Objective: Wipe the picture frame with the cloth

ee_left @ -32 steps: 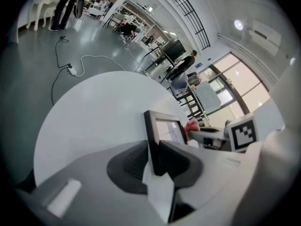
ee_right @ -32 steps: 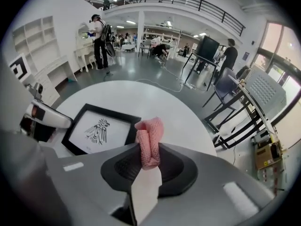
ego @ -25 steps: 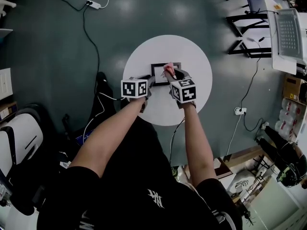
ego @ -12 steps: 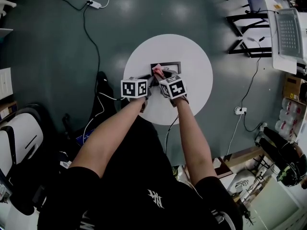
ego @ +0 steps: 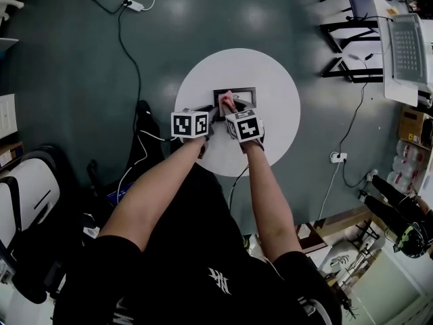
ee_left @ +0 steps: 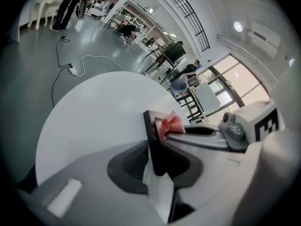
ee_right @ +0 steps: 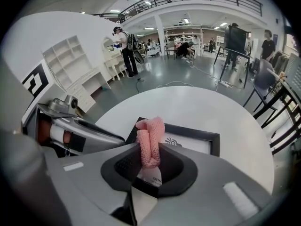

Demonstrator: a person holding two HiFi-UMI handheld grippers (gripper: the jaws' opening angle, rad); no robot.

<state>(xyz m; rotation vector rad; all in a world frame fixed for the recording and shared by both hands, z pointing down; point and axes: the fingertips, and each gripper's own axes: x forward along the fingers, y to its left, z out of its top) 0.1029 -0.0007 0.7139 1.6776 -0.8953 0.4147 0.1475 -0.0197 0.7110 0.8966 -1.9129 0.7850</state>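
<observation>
The left gripper point(ee_left: 155, 166) clamps the frame point(ee_left: 151, 135) by one edge, and the frame's face is mostly hidden there. The right gripper point(ee_right: 149, 166) grips the cloth point(ee_right: 149, 140), which bunches past its jaws and seemingly touches the frame just beyond, on the table point(ego: 270, 80).

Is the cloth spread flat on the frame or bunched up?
Bunched up: the pink cloth is a crumpled wad pinched between the jaws of the right gripper, at the picture frame.
</observation>
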